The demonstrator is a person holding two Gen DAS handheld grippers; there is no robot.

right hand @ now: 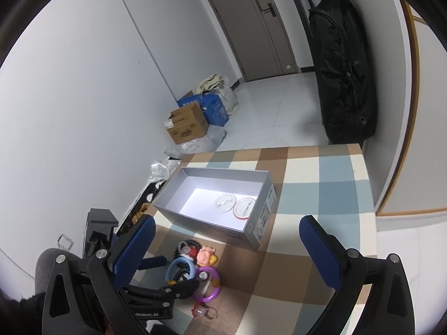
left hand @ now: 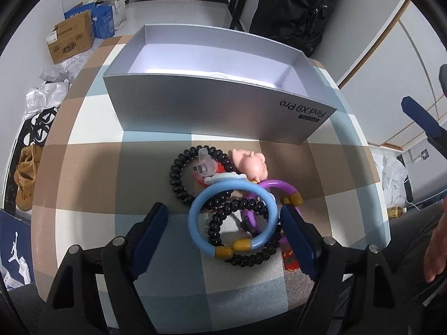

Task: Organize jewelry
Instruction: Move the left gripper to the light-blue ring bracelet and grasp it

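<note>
The left gripper (left hand: 223, 229) is hanging low over the jewelry pile with its jaws spread wide, the blue bangle (left hand: 233, 217) lying between the fingers but gripped by neither. A black beaded bracelet (left hand: 181, 178) and a purple bangle (left hand: 279, 188) are tangling with it, a pink pig charm (left hand: 251, 163) sitting just behind. The right gripper (right hand: 227, 247) is hovering higher, also gaping and holding nothing. Beyond the pile, the open grey box (right hand: 178, 192) is resting on the checked tablecloth (right hand: 321, 184), two round pieces (right hand: 234, 205) lying inside.
</note>
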